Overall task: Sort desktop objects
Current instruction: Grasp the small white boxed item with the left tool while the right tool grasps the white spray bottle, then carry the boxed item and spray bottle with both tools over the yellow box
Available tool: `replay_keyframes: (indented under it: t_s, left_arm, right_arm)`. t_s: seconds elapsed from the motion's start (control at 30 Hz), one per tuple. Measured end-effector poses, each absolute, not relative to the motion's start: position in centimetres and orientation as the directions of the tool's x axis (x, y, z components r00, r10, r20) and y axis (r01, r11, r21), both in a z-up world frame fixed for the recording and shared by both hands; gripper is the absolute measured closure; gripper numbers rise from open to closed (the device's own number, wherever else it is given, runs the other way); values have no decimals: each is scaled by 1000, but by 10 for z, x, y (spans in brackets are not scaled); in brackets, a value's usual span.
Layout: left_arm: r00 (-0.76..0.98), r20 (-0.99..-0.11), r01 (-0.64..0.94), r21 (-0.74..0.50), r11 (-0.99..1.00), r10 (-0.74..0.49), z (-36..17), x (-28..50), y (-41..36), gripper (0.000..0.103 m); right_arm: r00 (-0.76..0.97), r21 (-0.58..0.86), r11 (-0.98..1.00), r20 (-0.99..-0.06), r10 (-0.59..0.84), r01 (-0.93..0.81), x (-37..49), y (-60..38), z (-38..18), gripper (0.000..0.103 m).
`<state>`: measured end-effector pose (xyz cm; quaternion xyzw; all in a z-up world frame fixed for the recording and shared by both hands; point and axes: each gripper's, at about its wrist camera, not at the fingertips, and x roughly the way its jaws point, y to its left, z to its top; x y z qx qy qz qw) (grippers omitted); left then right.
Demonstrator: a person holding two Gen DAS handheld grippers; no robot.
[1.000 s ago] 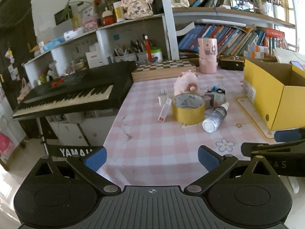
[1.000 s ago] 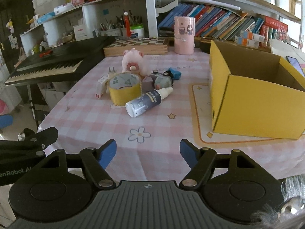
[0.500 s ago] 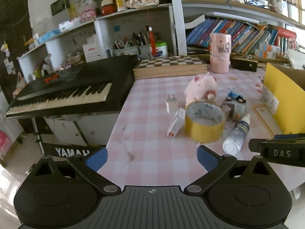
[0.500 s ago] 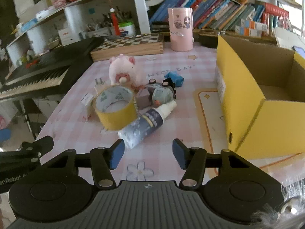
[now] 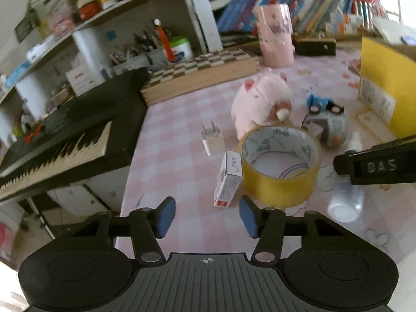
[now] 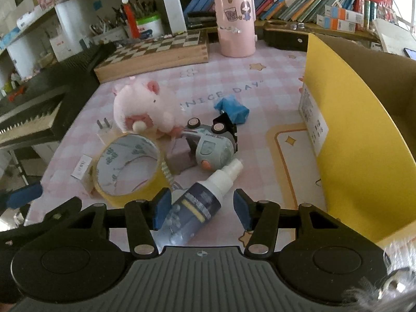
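Tablecloth (image 6: 234,83) print: "NICE DAY".
Right gripper arm marking, seen from the left: "DAS".
Count: 1 tape roll (image 6: 130,166), 1 plush pig (image 6: 140,106), 1 spray bottle (image 6: 200,202).
Left gripper (image 5: 206,217): jaws closing, empty, near small box (image 5: 228,179).
Right gripper (image 6: 201,209): part-open; bottle lies between pads, grip unclear.

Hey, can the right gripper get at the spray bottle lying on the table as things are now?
Probably yes. The spray bottle lies on its side with its base already between the jaws of the right gripper, pads not yet pressing. The tape roll sits close on its left, but nothing covers the bottle.
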<state>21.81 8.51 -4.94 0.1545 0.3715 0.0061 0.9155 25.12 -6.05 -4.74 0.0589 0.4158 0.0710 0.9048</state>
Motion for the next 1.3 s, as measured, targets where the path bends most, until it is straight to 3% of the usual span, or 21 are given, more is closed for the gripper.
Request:
replay_keyframes:
  t_s: [0.27, 0.43, 0.6, 0.7, 1.3]
  left_arm:
    - [743, -658, 170, 358, 918, 119, -65, 241, 72, 71]
    - [746, -657, 174, 352, 920, 110, -68, 247, 75, 90]
    - [742, -663, 153, 309, 939, 97, -65, 243, 85, 90]
    - [736, -673, 142, 266, 953, 79, -63, 238, 91, 90]
    - [795, -603, 132, 72, 989, -62, 4, 180, 105, 90]
  right_arm:
    - [623, 132, 983, -761, 181, -125, 259, -54, -51, 53]
    - [591, 107, 981, -786, 183, -161, 252, -52, -56, 53]
    - [582, 39, 976, -797, 160, -215, 243, -44, -61, 58]
    - [591, 23, 974, -791, 157, -226, 240, -44, -61, 72]
    - [694, 111, 974, -686, 218, -197, 191, -67, -7, 73]
